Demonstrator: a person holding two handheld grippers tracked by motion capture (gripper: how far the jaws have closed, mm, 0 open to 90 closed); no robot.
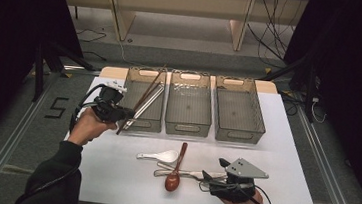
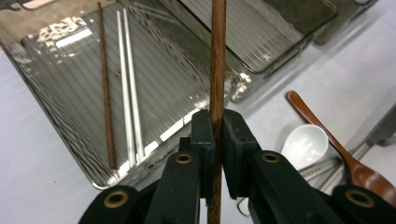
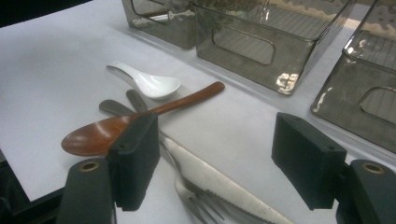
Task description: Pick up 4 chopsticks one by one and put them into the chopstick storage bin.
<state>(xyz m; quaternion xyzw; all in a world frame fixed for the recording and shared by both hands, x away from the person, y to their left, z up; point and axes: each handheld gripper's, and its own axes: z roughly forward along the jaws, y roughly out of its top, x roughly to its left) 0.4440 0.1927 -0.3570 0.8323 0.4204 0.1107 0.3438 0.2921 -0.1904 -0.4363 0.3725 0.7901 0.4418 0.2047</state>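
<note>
My left gripper [image 1: 117, 112] [image 2: 218, 135] is shut on a brown wooden chopstick [image 1: 153, 82] [image 2: 217, 56], held slanting over the left clear bin [image 1: 141, 124]. Inside that bin lie another brown chopstick [image 2: 106, 93] and a pair of metal chopsticks [image 2: 128, 93]. My right gripper [image 1: 214, 169] [image 3: 215, 158] stands open near the table's front edge, its jaws either side of a knife [image 3: 219, 182] and a fork [image 3: 196, 203] without touching them. A wooden spoon [image 1: 176, 172] [image 3: 116, 128] lies across the handles, and a white ceramic spoon [image 1: 161, 156] [image 3: 149, 84] rests just beyond it.
A middle bin [image 1: 187, 128] and a right bin [image 1: 238, 136] stand in a row with the left one at the back of the white tabletop [image 1: 111, 175]. Bare table lies at the front left and front right. Cables and shelving sit on the floor beyond.
</note>
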